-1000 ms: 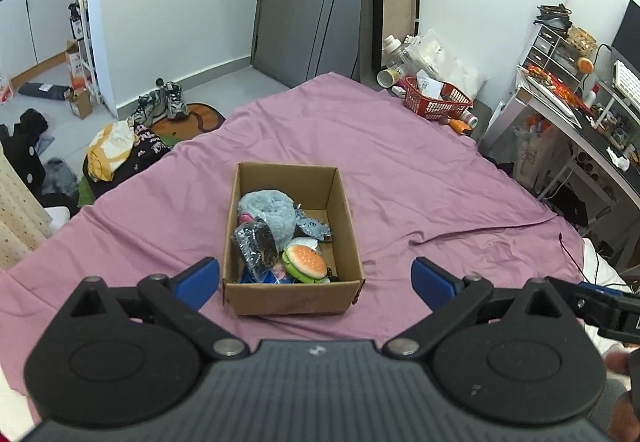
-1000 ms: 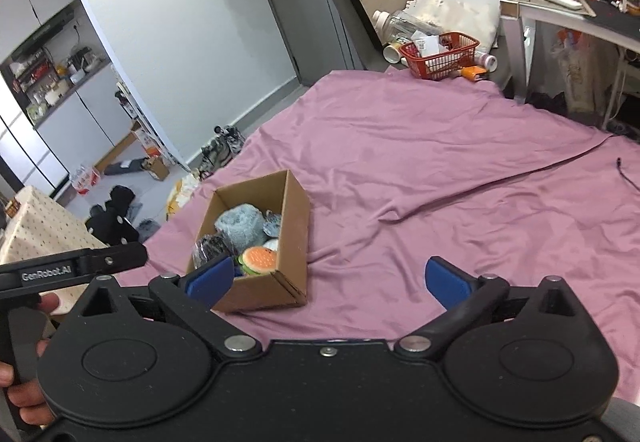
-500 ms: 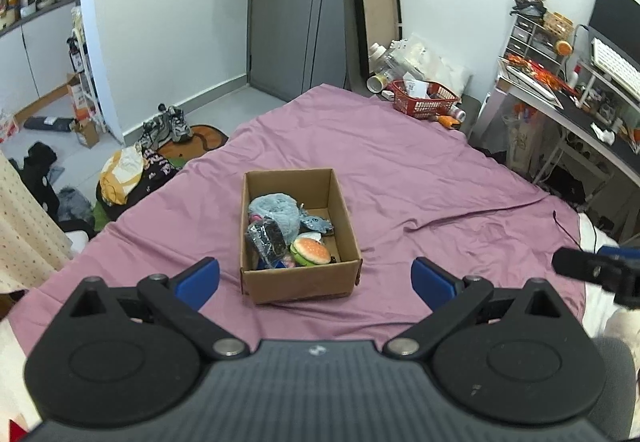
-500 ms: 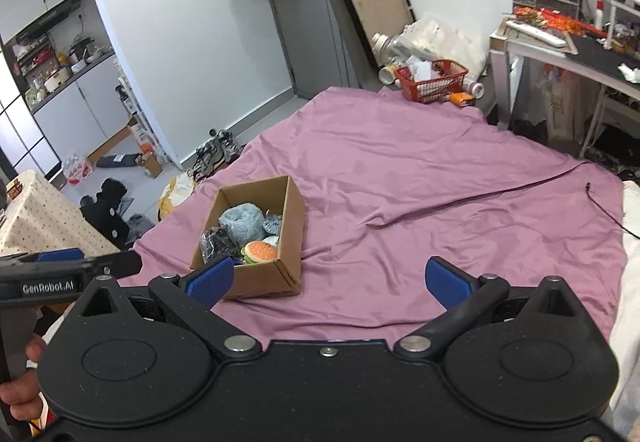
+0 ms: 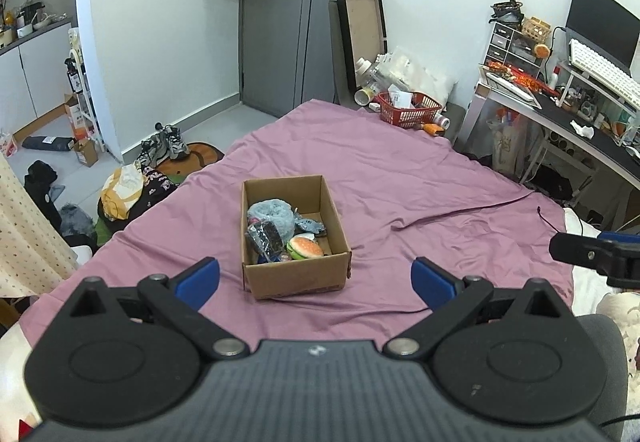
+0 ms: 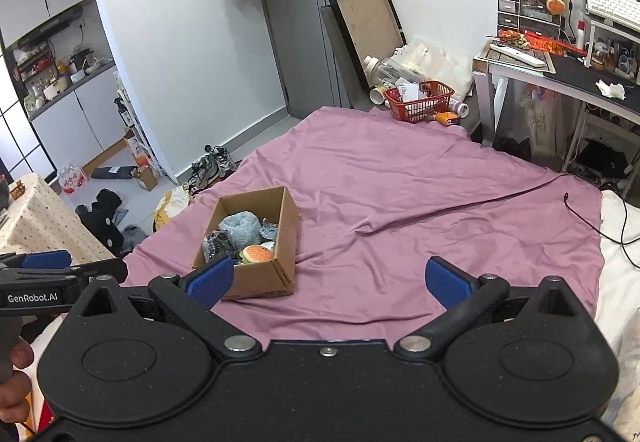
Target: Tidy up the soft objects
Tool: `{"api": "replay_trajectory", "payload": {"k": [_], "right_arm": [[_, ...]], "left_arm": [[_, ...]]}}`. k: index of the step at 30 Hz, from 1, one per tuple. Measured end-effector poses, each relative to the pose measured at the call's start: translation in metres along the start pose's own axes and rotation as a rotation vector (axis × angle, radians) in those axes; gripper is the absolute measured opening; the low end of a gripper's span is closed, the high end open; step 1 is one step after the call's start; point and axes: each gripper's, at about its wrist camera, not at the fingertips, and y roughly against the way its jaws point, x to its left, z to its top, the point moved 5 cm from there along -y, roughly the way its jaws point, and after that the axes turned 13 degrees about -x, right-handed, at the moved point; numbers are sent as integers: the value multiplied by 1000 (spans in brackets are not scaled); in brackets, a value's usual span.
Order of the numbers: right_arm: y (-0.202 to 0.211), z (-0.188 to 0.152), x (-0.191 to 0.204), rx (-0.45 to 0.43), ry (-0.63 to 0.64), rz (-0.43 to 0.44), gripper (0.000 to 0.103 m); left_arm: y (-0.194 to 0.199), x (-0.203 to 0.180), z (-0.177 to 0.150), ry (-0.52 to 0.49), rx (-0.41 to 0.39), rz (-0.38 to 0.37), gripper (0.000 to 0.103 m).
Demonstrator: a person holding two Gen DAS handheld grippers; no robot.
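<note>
An open cardboard box [image 5: 298,278] sits on the purple bedsheet [image 5: 400,202]. It holds several soft objects: a burger toy [image 5: 306,247], a pale blue fluffy bundle [image 5: 272,214], a dark wrapped item [image 5: 264,238]. The box also shows in the right wrist view [image 6: 256,284], with the burger toy [image 6: 258,253] inside. My left gripper [image 5: 316,280] is open and empty, well back from the box. My right gripper [image 6: 328,280] is open and empty, right of the box.
A red basket [image 5: 410,110] and bottles stand at the bed's far corner. A desk [image 5: 560,114] with keyboard stands to the right. Shoes and clothes [image 5: 124,186] lie on the floor left of the bed. A black cable [image 6: 584,218] lies at the sheet's right edge.
Both grippers have pulled back and risen from the box, which now looks smaller and farther. Both stay open and empty. The box's contents have not moved.
</note>
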Motion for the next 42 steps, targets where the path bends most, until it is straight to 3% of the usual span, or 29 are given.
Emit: {"api": "replay_trajectory", "payload": {"k": [10,42], "right_arm": [[15,-5,6,-20,6,37,103],[14,-11,7,0,-2,29,103]], "left_arm": [[14,-1,-3,8,-17,-8,101],[11,7,-10,18,-7,-3,101]]}}
